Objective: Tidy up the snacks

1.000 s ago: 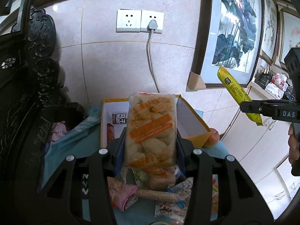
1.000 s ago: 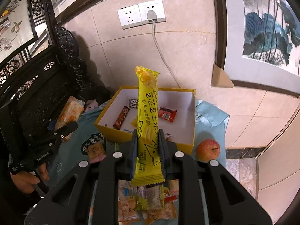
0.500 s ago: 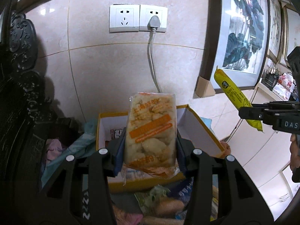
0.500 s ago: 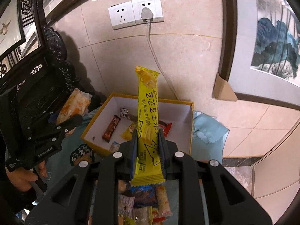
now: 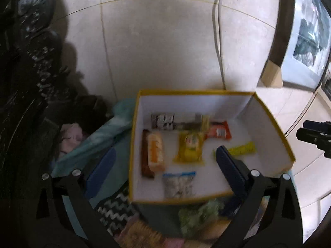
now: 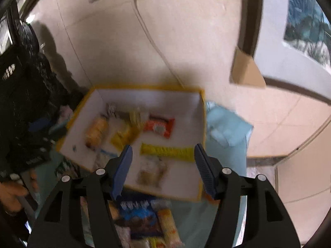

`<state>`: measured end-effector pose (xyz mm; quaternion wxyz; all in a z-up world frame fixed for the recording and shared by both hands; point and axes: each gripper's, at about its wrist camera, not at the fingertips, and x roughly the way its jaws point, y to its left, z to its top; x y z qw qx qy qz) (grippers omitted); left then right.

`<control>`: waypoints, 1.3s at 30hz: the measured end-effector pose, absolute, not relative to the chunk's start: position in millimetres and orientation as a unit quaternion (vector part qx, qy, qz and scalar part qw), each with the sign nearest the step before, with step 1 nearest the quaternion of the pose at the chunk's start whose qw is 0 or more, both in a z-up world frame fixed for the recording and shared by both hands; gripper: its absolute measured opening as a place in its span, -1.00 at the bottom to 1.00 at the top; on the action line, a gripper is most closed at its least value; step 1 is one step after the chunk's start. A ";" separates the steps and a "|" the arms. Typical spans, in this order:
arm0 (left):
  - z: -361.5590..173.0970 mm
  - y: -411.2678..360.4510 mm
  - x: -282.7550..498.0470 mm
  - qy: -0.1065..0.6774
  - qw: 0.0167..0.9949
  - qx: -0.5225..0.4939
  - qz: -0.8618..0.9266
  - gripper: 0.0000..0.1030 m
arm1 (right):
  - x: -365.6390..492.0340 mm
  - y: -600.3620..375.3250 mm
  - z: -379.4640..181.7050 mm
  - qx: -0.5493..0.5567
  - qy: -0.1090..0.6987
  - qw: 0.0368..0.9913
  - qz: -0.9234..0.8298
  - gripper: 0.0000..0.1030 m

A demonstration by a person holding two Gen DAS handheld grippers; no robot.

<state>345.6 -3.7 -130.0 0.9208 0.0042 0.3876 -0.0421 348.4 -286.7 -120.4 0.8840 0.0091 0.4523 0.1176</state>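
Both grippers hang empty above a yellow-edged box (image 5: pixel 271 122) on a worktop draped in a teal cloth (image 6: pixel 227 128), with the fingers of the left gripper (image 5: pixel 163 171) spread wide and those of the right gripper (image 6: pixel 163 165) likewise parted, nothing between either pair. Inside the box lie the sorted snacks: a pale orange-banded pack (image 5: pixel 155 154) along the left wall, a long yellow stick pack (image 6: pixel 167 152) toward the right front corner, a yellow pouch (image 5: pixel 189 148) in the middle, an orange-red wrapper (image 6: pixel 159 126) behind it and a clear blue-topped bag (image 5: pixel 179 184) near the front wall. More snacks wait outside, a loose heap (image 6: pixel 144 221) on the cloth just in front of the box, below the right gripper. The step in hand appears to be the turn from dropping off to fetching the next packet, and both pictures are blurred, which suggests brisk movement. Done well, each gripper would lift clear of the box walls before swinging back, so a finger does not catch the thin card rim and drag the box across the cloth. At the heap, it pays to single out one packet lying on top and close on its flat middle, not a crinkled end seal, then set it into the bare floor at the box's right rear rather than atop the others.
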 end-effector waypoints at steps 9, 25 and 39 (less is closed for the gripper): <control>-163.4 5.6 263.9 0.414 0.908 -0.021 -0.057 0.91 | 276.7 -293.8 -170.6 0.022 0.502 0.857 0.112 0.22; -225.3 -54.1 130.7 0.453 0.870 0.037 -0.193 0.91 | 168.9 -291.0 -258.6 -0.038 0.562 0.814 0.142 0.28; -281.5 -84.2 120.9 0.479 0.863 0.015 -0.159 0.96 | 156.6 -297.8 -298.7 -0.087 0.584 0.798 0.121 0.85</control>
